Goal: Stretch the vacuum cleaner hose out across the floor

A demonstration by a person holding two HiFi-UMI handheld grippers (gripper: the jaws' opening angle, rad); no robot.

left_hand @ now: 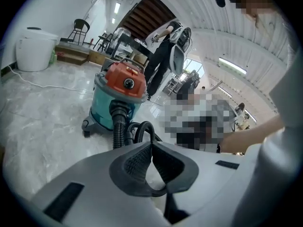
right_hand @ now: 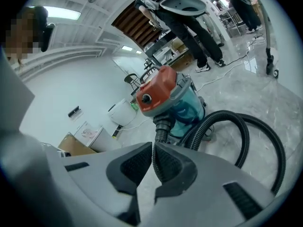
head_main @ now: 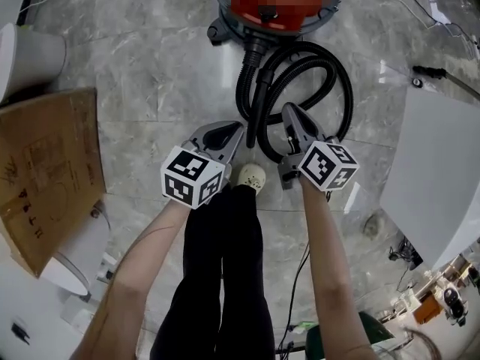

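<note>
Grey marble floor (head_main: 150,73), one. Red-lidded teal vacuum cleaner (left_hand: 118,98), upright ahead of me. Black hose (head_main: 341,81), coiled in loops on the floor just before it. My left gripper (head_main: 240,126) and right gripper (head_main: 288,111): jaws pressed together, empty, over the coil

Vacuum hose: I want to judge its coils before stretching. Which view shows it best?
The head view: from above, the hose shows nearly its whole loop on the floor. The right gripper view shows a side-on arc; the left gripper view only a short stretch by the vacuum cleaner.
</note>
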